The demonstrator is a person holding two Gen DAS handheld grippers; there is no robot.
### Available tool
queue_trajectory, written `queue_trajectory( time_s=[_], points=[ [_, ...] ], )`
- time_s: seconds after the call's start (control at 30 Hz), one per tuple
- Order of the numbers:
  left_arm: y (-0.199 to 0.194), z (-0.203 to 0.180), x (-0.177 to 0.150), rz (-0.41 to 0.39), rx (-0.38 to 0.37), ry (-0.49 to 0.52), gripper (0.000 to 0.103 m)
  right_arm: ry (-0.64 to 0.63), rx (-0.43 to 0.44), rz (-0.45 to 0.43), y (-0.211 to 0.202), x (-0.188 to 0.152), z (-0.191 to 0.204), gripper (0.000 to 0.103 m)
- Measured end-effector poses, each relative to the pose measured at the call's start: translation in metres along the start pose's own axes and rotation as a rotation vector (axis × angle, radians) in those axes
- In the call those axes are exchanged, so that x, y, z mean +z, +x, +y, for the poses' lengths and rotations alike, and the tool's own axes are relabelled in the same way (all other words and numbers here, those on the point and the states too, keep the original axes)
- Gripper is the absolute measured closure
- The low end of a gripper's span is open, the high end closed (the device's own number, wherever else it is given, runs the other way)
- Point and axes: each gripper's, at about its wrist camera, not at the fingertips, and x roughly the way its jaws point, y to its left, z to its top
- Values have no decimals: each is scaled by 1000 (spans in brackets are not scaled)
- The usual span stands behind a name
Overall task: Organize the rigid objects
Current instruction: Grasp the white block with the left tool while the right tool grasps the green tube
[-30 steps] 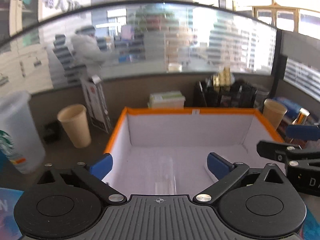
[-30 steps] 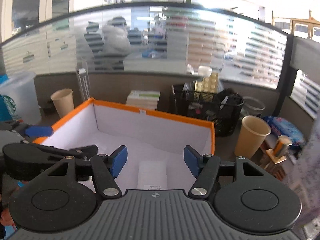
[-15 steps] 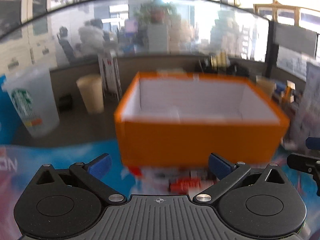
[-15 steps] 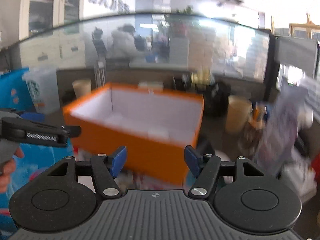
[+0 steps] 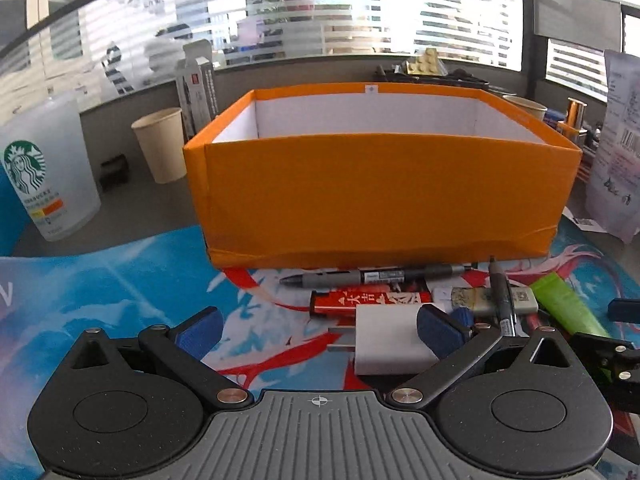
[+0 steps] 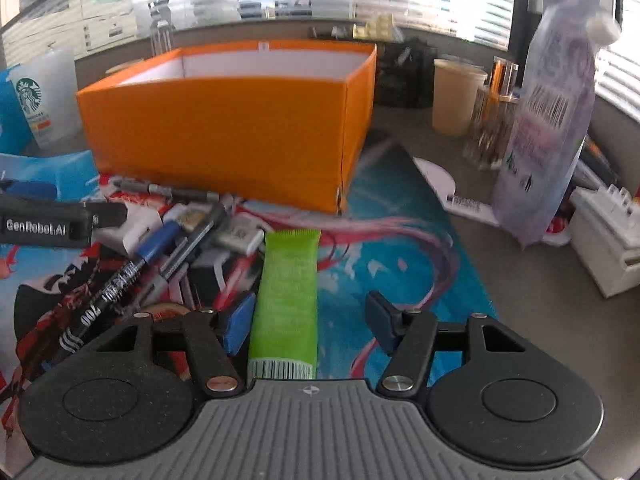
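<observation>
my right claw (image 6: 306,322) is over the green tube (image 6: 289,296), its jaws closing with the tube between them; the left pad looks just beside the tube's edge and the right pad stands well clear, so nothing is gripped yet. my left claw (image 5: 318,326) hangs wide open and empty above the white charger (image 5: 390,338), which sits toward its right pad.

the tube lies flat on the printed mat (image 6: 400,248), just in front of the orange box (image 6: 224,128) and at the right edge of a heap of pens and small items. its long axis runs straight away from me toward the box: the crimped, serrated end points at the box, and the barcoded end is nearest my claw. the motion blur leaves me unsure whether the left pad already touches it.

to do this well i should shift the right claw a little left so the tube sits midway between the pads, keep the pads square across the long axis, and close on the firmer part of the body rather than the flat crimp. then lift straight up, clear of the black marker (image 6: 112,288) beside it, before carrying it over the box wall.
</observation>
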Motion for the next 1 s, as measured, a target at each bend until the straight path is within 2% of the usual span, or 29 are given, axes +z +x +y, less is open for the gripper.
queue_trajectory(
  time_s=[0.23, 0.3, 0.37, 0.47, 0.5, 0.83, 1.0],
  points=[
    [-9, -22, -11, -21, -68, 91, 0, -12, 12, -4, 1, 1, -2, 46],
    [-4, -23, -14, -20, -98, 75, 0, -19, 16, -6, 0, 0, -2, 48],
    [7, -19, -17, 25, -133, 35, 8, -31, 21, -10, -2, 0, 0, 57],
    [8, -17, -19, -11, -136, 26, 18, -36, 28, -18, -2, -1, 1, 69],
    [8, -17, -19, -12, -138, 27, 18, -38, 28, -21, -3, -1, 1, 72],
    [-2, -10, -21, 2, -188, -17, 19, -26, 30, -21, -2, 0, -1, 73],
    [-4, -11, -25, 6, -159, 8, 18, -33, 24, -22, -2, -1, 1, 73]
  ],
)
